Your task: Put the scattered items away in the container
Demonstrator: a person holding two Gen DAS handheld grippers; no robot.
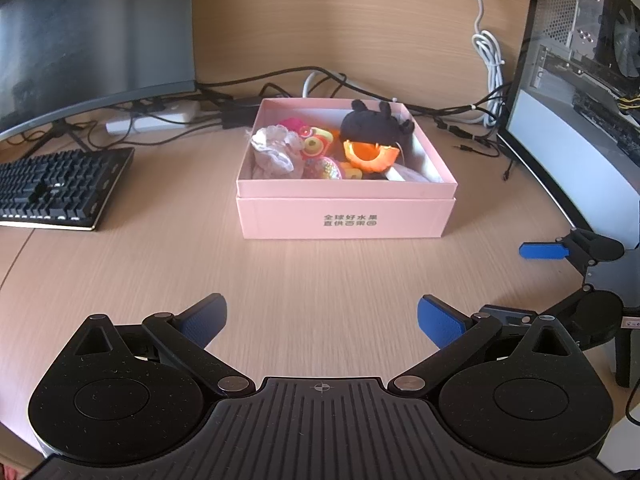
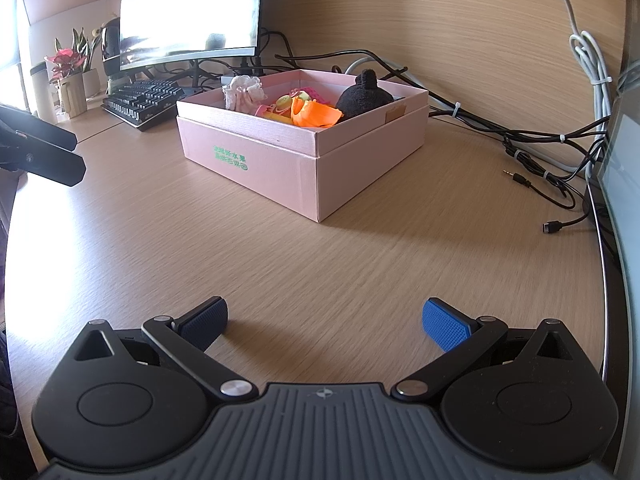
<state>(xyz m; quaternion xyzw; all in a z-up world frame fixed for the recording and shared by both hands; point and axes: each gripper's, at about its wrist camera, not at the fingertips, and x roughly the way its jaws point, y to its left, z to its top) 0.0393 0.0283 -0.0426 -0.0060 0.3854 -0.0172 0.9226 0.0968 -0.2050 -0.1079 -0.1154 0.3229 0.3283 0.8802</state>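
Desk (image 1: 280,280) bare betw. tools and pink box (image 1: 344,220).

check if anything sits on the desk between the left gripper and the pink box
Nothing visible does. Only bare desk lies between the open left gripper and the pink box. The keyboard sits off to the left, clear of that path.
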